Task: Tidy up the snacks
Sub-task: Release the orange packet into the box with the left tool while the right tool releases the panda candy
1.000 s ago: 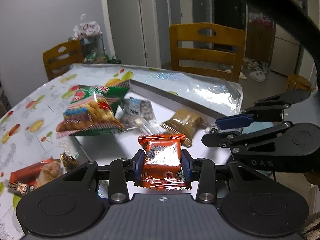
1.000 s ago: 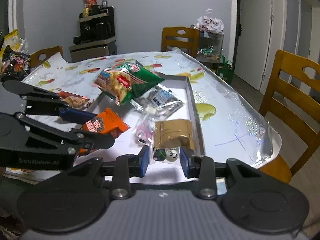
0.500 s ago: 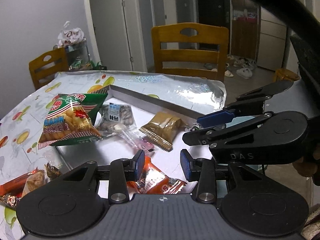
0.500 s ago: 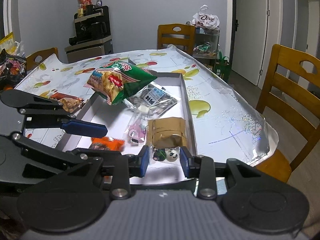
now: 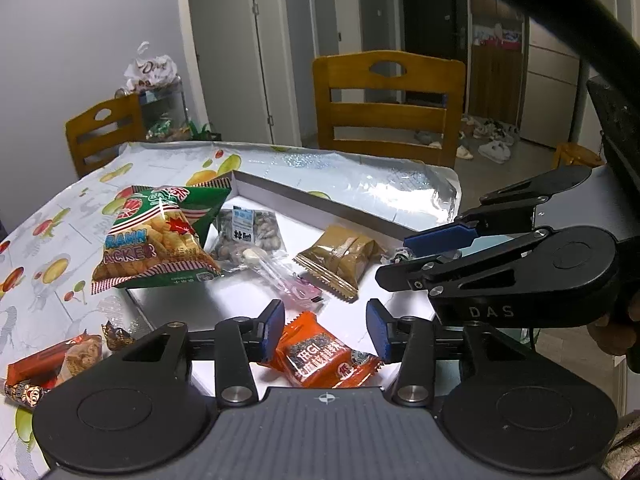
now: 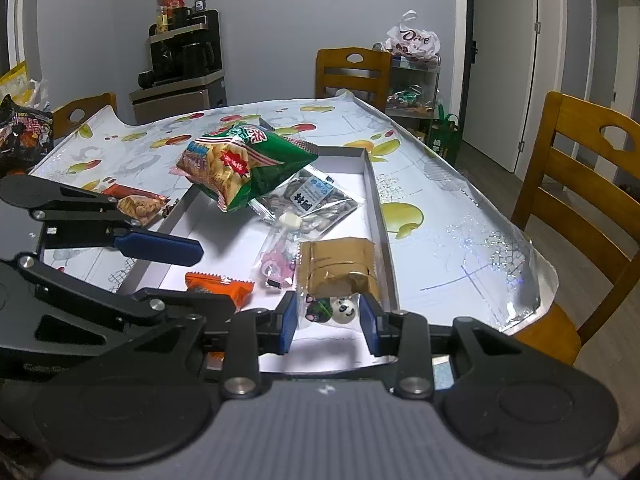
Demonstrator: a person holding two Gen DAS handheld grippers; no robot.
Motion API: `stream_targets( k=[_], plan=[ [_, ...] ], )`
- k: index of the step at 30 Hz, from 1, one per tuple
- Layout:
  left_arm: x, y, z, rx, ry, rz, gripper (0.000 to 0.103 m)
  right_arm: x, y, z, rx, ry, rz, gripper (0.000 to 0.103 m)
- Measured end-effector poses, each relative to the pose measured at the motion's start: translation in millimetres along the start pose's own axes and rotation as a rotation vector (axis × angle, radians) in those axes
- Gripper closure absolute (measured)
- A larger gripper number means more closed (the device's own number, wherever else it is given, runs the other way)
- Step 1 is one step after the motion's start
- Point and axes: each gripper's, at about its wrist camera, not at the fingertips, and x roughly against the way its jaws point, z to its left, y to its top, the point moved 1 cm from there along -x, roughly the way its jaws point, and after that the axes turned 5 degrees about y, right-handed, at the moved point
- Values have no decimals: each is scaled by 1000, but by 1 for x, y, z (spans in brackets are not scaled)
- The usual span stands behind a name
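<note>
the left gripper's (image 5: 326,330) fingers stand apart with nothing between them, above an orange packet (image 5: 326,354) lying flat in the white tray (image 5: 320,200). the right gripper (image 6: 328,322) is spread too, hovering by a small panda sweet (image 6: 344,310) at the tray's near end; it may be touching one pad, hard to tell. the packet looks light, crinkly and slippery, so pinching across its middle should hold better than a sealed edge

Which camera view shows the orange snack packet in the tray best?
The left wrist view: the orange snack packet lies almost whole between the open left gripper fingers, label readable. The right wrist view shows only its top edge behind the left gripper.
</note>
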Motion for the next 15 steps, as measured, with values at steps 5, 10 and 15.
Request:
stream_targets(
  k=[5,10,15],
  plan=[
    [3,-1,4,10,5,-6,53,1,1,3,5,-9,0,70],
    [8,-2,6,19,10,-20,44,2,2,5,-1,-12,6,66],
    [12,-4,10,31,12,-30,37,3,2,7,-7,-19,4,53]
  ],
)
